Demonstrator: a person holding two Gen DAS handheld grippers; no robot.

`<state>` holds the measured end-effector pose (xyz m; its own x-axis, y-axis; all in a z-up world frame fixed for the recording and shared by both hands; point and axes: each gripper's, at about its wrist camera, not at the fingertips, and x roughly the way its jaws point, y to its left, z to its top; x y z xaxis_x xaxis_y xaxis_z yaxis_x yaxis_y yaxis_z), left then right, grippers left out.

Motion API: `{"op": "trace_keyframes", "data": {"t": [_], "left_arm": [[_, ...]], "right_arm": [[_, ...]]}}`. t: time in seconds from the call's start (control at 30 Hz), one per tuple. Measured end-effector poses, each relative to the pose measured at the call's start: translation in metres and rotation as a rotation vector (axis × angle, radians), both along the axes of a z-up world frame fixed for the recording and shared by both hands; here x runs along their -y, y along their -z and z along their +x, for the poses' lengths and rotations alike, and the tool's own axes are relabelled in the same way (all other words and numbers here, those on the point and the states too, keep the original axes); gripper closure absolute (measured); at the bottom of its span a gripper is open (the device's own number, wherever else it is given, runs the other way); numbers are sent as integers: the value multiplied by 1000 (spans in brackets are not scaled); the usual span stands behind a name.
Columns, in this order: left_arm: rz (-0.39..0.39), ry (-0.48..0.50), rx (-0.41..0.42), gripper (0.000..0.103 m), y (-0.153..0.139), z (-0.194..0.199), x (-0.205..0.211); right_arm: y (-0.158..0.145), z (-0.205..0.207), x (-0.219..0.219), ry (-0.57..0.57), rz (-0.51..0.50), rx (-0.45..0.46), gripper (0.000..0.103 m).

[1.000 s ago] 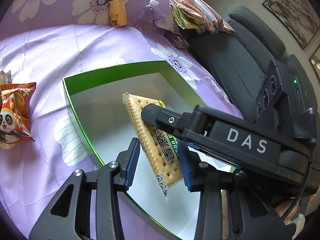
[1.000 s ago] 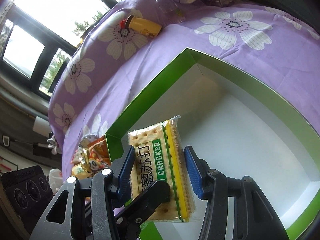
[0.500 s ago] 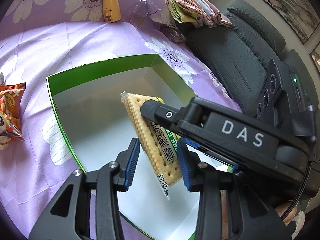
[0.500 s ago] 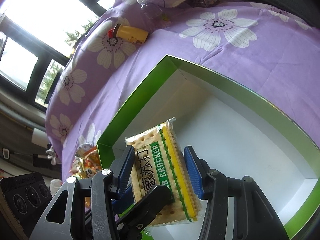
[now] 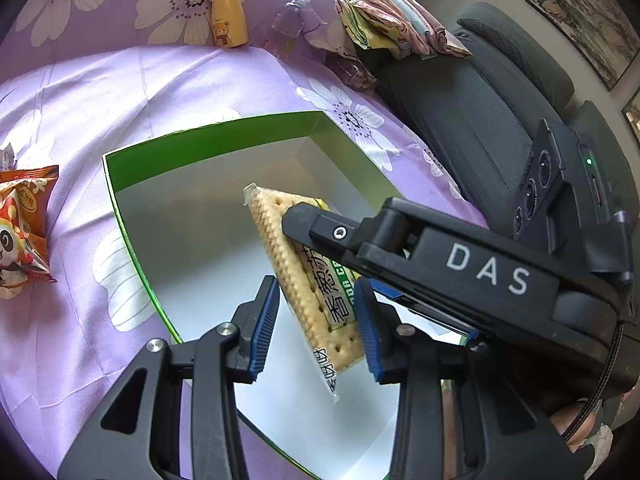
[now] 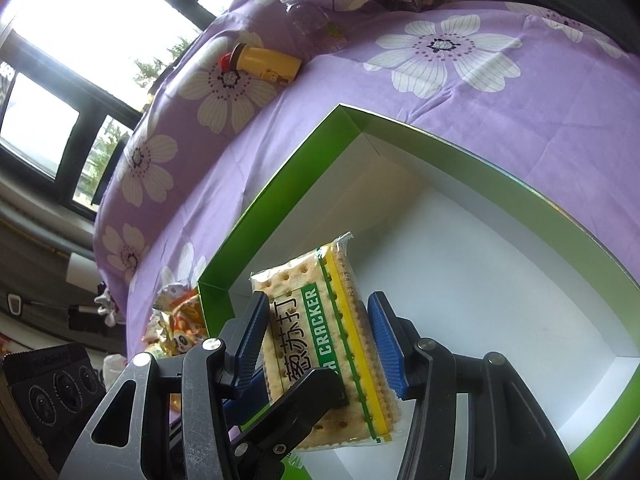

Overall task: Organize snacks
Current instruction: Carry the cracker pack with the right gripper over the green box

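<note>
In the left wrist view the step in hand looks like loading the cracker pack (image 5: 288,248) into the green box (image 5: 208,140), which sits on the purple flowered cloth (image 5: 120,80). The pack hangs tilted above the white box floor, not touching it. The left tool (image 5: 316,308) straddles the pack with its blue pads partly apart. The right-side pad is against the wrapper, but I cannot tell whether the other pad presses or stands just clear. The right tool (image 5: 316,236) reaches in from the right, with one black finger lying along the pack's upper edge. A panda snack bag (image 5: 20,232) lies on the cloth outside the box. In the right wrist view the right tool (image 6: 320,332) is clamped across the width of the pack (image 6: 308,308), a pad on each long edge. A finger of the left tool (image 6: 312,392) crosses the pack's face. The box (image 6: 280,184) lies open below. The next move probably calls for one tool to let go, then lowering the pack flat onto the box floor.
</note>
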<state>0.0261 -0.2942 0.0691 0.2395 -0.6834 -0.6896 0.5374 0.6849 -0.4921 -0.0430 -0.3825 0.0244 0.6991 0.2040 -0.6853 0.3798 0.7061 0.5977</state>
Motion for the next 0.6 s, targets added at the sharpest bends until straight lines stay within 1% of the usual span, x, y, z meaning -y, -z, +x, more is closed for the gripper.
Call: {"op": "trace_keyframes", "data": {"t": [0.07,0.17,0.23,0.3,0.43,0.53,0.6], "left_arm": [[-9,4,-5,66,-1,0,0],[-53,19,-32,66,-3,0,1],[-54,24,-15,66,-6,-2,3],[-56,32,4,66,-9,-4,5],[-97,50,-19,66,-12,-3,8],[-85,42,-11,66,-12,-3,10],[-75,41,-11,66,-11,-4,10]], "right_arm": [[0,-1,1,1,1,0,49],[-4,-5,1,17,-21,6,49],[-8,-9,2,30,-35,18,49],[-8,-11,5,31,-23,35,49],[-10,-16,12,65,-11,52,49],[-12,-18,15,65,-5,71,49],[-8,-16,16,56,11,59,49]]}}
